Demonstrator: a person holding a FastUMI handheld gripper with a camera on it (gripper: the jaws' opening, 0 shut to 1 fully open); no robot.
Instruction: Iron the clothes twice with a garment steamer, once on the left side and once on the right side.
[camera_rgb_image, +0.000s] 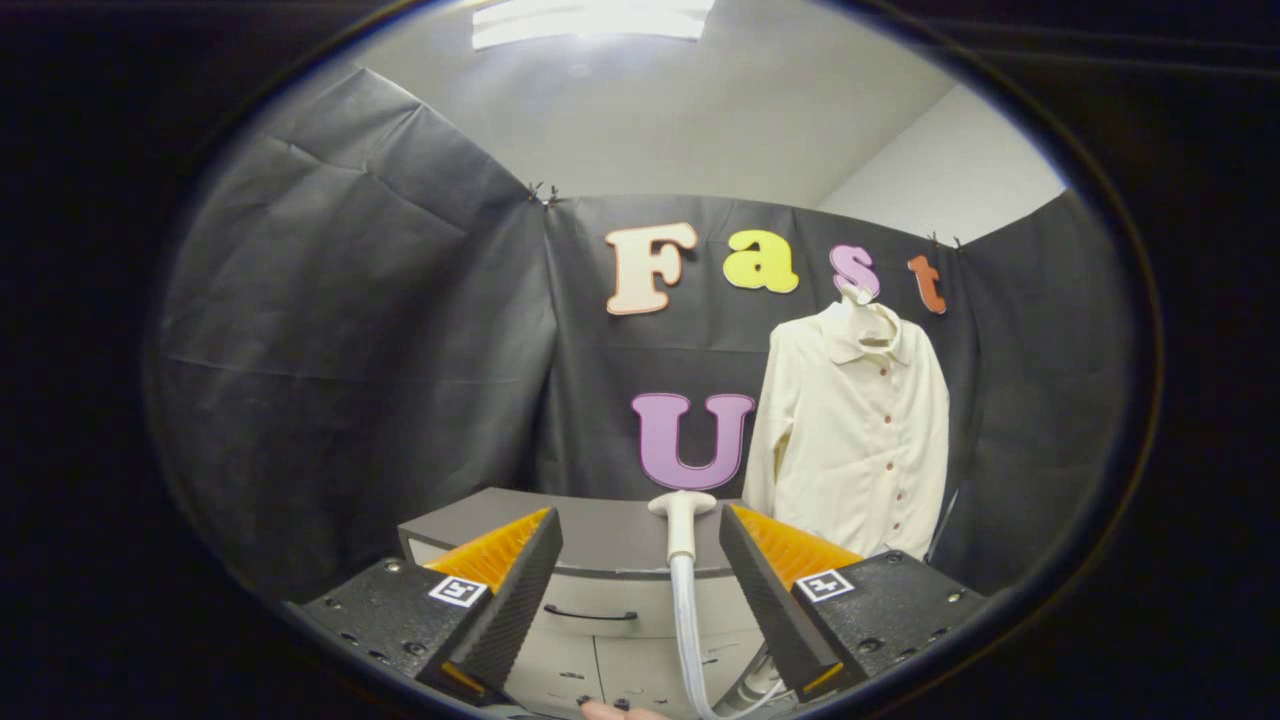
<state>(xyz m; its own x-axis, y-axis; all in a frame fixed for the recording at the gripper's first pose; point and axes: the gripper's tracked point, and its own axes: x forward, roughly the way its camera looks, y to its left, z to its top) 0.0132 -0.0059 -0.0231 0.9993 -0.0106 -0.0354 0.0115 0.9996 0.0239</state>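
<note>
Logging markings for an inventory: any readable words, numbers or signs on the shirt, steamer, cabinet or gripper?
Readable words or numbers: none.
Gripper, open, steamer untouched between its fingers: square black-and-white marker tags, no words.
Cabinet front: tiny marks, too blurred to read.
Shirt: plain.

The gripper (640, 575) fingers stand apart, their rear housings cut off below. The steamer (681, 520) stands on the cabinet (590, 545) beyond them, just inside the right finger; its head faces away, so the steam face is hidden. The hose (686, 640) runs down out of view, its far end unseen. The shirt (850, 440) hangs beyond the right finger (the finger covers its lower hem); its hanger is hidden under the collar, and the support cannot be made out. The cabinet's lower front is cut off. A fingertip (605, 710) shows at the bottom, the rest cut off.
</note>
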